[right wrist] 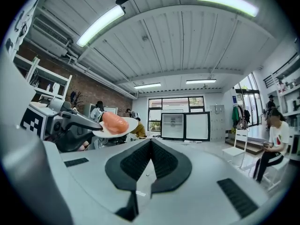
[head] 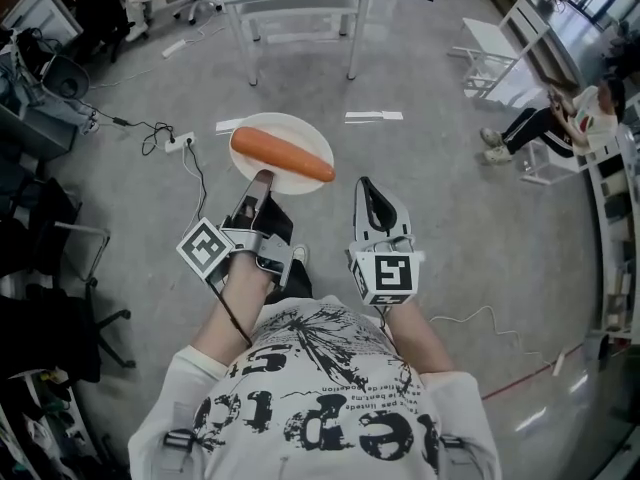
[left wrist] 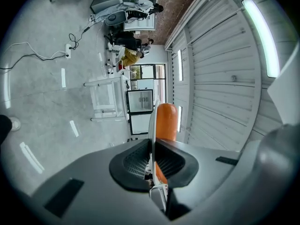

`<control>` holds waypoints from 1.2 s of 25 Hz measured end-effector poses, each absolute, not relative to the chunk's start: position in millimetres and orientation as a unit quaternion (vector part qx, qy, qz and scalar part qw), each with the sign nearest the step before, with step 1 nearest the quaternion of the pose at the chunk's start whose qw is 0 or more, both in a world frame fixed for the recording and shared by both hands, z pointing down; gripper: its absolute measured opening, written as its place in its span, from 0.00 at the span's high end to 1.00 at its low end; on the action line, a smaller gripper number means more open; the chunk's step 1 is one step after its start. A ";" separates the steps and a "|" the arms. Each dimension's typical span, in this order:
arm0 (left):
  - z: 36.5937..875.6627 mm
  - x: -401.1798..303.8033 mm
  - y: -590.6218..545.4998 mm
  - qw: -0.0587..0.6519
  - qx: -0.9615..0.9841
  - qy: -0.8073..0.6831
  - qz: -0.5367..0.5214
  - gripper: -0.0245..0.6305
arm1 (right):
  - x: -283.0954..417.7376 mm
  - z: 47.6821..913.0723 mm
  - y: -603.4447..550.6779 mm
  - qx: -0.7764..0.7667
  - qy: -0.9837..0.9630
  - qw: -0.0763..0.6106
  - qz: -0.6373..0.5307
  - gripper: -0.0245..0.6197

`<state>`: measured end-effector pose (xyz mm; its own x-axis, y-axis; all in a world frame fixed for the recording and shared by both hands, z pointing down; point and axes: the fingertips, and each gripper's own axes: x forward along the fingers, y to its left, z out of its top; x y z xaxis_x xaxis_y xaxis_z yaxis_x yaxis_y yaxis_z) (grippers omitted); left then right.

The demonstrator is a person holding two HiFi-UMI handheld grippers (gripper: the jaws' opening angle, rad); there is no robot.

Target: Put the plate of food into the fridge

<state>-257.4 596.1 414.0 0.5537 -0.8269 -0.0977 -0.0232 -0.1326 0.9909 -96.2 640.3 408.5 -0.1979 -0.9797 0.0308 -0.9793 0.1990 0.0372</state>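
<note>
A white plate (head: 290,128) carries a long orange piece of food (head: 282,154) and is held in the air above the floor. My left gripper (head: 262,176) is shut on the plate's near rim. In the left gripper view the plate (left wrist: 152,121) shows edge-on between the jaws, with the food (left wrist: 166,118) lying beside it. My right gripper (head: 364,184) hovers to the right of the plate, shut and holding nothing. In the right gripper view the plate (right wrist: 125,125) and its food (right wrist: 115,123) hang at the left. Two glass-door fridges (right wrist: 185,125) stand far across the room.
A white table (head: 300,3) stands ahead. A white chair (head: 495,53) and a seated person (head: 560,123) are at the right. A power strip with cables (head: 180,141) lies on the floor at the left. Dark office chairs (head: 60,258) crowd the left side.
</note>
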 end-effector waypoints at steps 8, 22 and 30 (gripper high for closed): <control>405.7 -273.6 488.6 0.583 0.672 -0.300 -0.345 0.92 | -120.2 395.5 532.2 0.638 -0.769 0.031 -0.017 0.96; 403.9 -265.7 344.8 0.588 0.686 -0.291 -0.313 0.92 | -116.9 396.9 387.6 0.645 -0.762 0.047 0.006 0.96; 413.2 -243.8 297.4 0.574 0.675 -0.313 -0.342 0.92 | -88.3 411.5 330.0 0.621 -0.783 0.033 0.007 0.96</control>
<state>-243.8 297.4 413.2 0.5697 -0.8155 -0.1019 -0.0298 -0.1444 0.9891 -88.3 330.0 411.5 -0.2257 -0.9723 0.0602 -0.9732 0.2278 0.0311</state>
